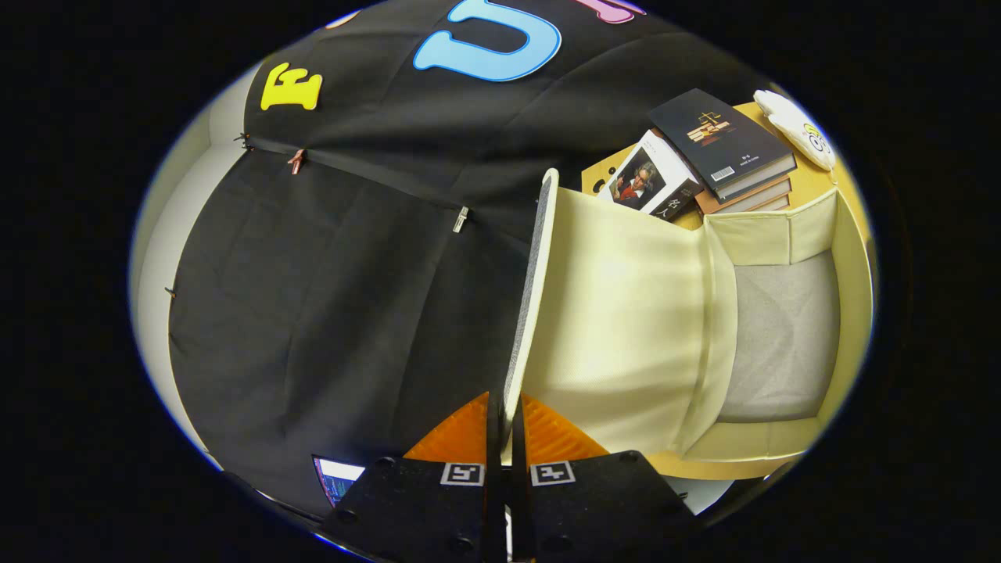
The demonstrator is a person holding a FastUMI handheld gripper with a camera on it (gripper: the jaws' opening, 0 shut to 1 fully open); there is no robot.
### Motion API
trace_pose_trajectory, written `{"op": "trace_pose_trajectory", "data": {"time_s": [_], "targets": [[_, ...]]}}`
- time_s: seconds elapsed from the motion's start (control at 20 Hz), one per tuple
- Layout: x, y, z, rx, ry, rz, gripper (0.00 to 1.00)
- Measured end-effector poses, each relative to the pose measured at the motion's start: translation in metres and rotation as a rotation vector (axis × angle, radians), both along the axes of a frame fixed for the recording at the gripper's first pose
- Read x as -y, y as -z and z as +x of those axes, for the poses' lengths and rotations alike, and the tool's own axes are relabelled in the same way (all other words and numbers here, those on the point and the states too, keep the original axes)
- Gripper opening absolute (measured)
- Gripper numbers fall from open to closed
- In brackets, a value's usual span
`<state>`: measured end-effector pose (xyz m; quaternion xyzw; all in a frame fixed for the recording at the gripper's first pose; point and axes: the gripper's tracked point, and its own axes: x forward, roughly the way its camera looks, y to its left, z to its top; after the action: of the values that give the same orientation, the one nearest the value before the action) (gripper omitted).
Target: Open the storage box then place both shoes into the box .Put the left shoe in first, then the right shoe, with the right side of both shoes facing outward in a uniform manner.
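On the left we see the dark cloth wall (328, 274) of the booth. In the middle, our hand-held gripper (507, 426) is squeezed tight on the thin edge of the lid (606, 313), one finger on each side. The lid stands up, swung open from the box (852, 258). To the right of the lid, the box is open and we can see its gray bottom with nothing in it. Beyond the box, a pile of books (719, 152) lies on the tabletop (848, 184), with one white shoe (798, 129) next to it. We think the lid should go all the way back, slowly, so it stays open. We should let go only when it rests by itself.
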<state>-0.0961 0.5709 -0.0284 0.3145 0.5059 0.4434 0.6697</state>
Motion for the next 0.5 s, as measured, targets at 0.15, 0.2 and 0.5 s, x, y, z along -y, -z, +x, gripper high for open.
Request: {"op": "trace_pose_trajectory", "data": {"time_s": [0.15, 0.2, 0.5], "targets": [[0.006, 0.012, 0.010, 0.033, 0.038, -0.049, 0.14], [0.011, 0.014, 0.013, 0.044, 0.058, -0.064, 0.42], [0.083, -0.010, 0.069, 0.271, 0.239, -0.091, 0.97]]}}
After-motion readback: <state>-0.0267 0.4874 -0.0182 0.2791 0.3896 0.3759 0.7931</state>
